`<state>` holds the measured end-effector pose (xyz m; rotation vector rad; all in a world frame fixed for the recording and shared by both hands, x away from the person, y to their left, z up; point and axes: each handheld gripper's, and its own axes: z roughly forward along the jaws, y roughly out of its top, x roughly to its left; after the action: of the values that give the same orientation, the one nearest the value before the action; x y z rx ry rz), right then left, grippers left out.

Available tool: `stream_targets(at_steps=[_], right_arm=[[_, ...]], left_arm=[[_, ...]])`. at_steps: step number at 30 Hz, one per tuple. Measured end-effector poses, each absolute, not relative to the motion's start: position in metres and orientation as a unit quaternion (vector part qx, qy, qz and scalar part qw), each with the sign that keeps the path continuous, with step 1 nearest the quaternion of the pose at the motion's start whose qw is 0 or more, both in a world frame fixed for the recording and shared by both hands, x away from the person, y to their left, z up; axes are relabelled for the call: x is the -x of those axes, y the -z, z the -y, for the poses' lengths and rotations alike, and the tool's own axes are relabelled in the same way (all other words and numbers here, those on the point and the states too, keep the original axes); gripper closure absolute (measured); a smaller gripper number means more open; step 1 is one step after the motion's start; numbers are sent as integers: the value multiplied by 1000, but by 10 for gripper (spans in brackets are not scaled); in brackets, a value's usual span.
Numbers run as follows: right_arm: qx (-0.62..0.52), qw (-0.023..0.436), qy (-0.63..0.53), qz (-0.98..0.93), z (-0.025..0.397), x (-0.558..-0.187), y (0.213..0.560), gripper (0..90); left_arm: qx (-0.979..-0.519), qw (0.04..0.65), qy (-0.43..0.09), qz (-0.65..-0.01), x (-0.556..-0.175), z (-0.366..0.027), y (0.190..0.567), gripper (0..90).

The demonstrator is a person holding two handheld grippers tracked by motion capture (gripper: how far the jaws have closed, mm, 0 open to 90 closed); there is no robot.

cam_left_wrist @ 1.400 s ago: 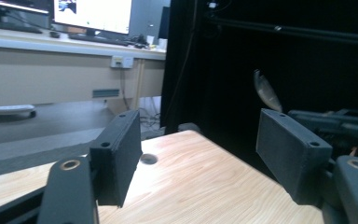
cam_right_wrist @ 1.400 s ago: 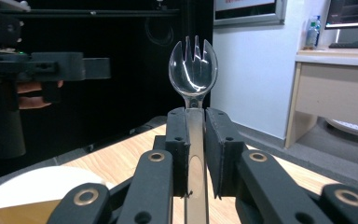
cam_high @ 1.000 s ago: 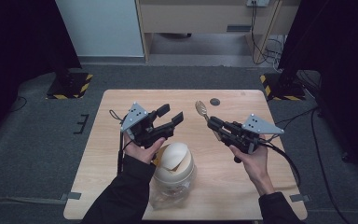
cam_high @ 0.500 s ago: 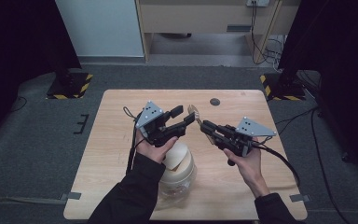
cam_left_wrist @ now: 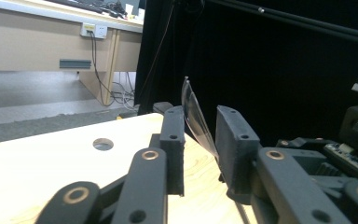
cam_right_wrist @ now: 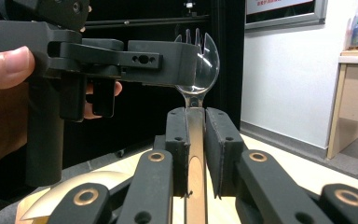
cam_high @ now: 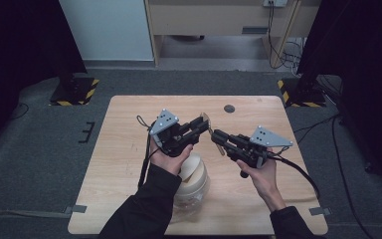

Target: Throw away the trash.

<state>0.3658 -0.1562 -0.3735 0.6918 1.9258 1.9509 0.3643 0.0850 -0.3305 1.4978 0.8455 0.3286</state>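
Passing a clear plastic spork (cam_right_wrist: 196, 56) above the table (cam_high: 129, 149), the right gripper (cam_high: 218, 138) clamps its handle while the left gripper (cam_high: 204, 124), jaws apart around the head, should close before the right lets go.

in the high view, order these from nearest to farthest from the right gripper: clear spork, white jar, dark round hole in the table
1. clear spork: handle clamped in the right gripper, bowl up-left.
2. dark round hole: toward the table's far edge.
3. white jar: down-left, under the left forearm, near edge.
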Motion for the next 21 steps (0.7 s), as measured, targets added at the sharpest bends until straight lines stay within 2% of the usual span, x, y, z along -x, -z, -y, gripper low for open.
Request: stream_targets(at_steps=[2,3,6,14,21], right_arm=[[-240,157,-682,-673,156,-366,374,800],[-239,157,-682,-673,155,-366,375,858],[-238,157,-683,-672,154,-366,375,857],[-244,160,-682,-670,160,-367,372,815],[-280,182,-664,-669,178,-374,374,758]], left_arm=[[-654,644,-138,-371,-364,-85,330,773],[-655,645,-136,-370,-364,-85,330,823],[-660,645,-130,-362,-362,-84,331,871],[-649,658,-149,-351,-359,-91,325,878],[-636,672,-170,-338,-354,-104,317,878]])
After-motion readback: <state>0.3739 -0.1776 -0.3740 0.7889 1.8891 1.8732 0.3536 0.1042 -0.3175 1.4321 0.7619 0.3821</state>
